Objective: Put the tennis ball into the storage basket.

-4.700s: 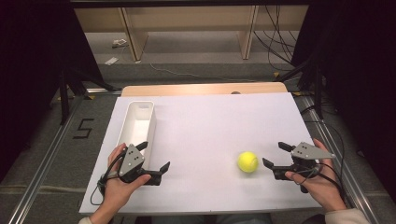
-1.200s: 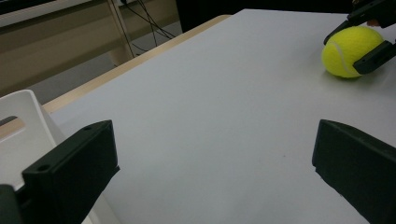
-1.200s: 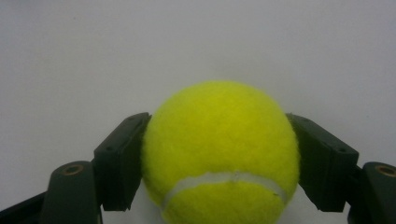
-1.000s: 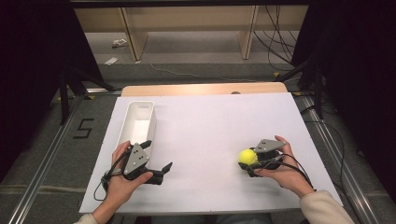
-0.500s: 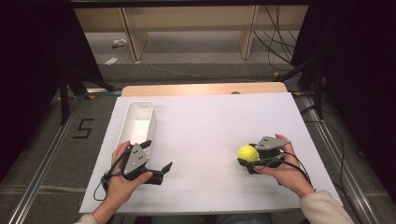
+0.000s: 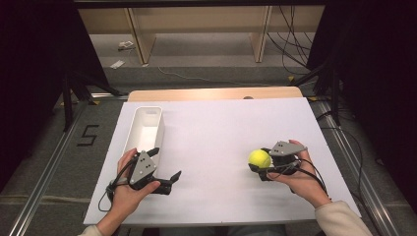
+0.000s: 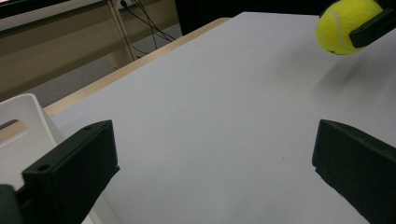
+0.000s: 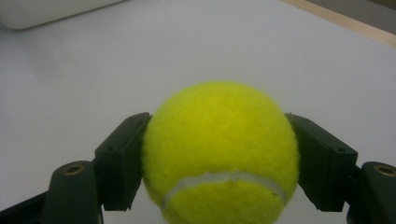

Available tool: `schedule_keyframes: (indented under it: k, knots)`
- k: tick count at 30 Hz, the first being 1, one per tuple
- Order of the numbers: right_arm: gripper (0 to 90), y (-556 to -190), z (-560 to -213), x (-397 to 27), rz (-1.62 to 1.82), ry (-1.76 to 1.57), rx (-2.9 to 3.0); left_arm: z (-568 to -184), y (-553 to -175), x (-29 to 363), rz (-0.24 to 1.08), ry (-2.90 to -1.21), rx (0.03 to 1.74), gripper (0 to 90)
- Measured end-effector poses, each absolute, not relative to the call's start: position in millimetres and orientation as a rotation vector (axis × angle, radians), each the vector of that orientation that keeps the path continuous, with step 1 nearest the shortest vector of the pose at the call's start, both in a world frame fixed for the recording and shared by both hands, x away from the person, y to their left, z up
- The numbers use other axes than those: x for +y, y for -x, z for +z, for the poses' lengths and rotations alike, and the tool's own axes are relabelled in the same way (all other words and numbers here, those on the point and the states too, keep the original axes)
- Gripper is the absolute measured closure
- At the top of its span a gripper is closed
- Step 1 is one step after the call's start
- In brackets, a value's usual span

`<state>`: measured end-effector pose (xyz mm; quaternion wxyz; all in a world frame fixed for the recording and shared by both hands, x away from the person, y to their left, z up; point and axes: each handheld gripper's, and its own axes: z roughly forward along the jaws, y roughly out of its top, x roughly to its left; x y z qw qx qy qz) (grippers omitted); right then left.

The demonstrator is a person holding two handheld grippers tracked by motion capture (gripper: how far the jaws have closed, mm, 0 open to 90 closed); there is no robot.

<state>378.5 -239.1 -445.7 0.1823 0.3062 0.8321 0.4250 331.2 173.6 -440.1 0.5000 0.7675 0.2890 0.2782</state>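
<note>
So the big white tabletop [image 6: 216, 142] is basically bare, which makes this easy. The one landmark is the long white plastic bin [image 6: 145, 129] lying along its left side, empty as far as I can see, and that looks like where the ball is headed.

The right gripper [image 6: 259, 169] has its jaws clamped on the fuzzy yellow-green tennis ball [image 6: 259, 158], one black pad on each side, roughly at the ball's widest part in the right gripper view. The ball sits right of centre, nearer the person's edge. In the left gripper view there's a shadow under it with a gap, so I'd say it's just off the surface.

The left gripper [image 6: 167, 173] rests near the front end of the bin with its jaws spread wide and nothing between them.

How I'd do this step:
- Keep the squeeze steady. Felt grips well, but a round ball pops out if the pads creep off the middle line.
- Lift enough to clear the bin's wall before going sideways, not during.
- Carry it across slowly and level. No wrist twist.
- Watch the left gripper, since it's parked close to the path. Slide it aside or come in over the far half of the bin.
- Lower the ball inside before letting go, or it'll bounce straight out.
</note>
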Motion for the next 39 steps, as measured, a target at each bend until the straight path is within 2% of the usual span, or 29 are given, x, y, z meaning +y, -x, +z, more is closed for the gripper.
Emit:
schedule_keyframes:
  k: [39]
  knots:
    - [26.9,-388.9,-434.6,-211.6,1.269,-0.820,2.336,-437.8,-330.0,174.2,0.677,-1.849,0.690,0.0]
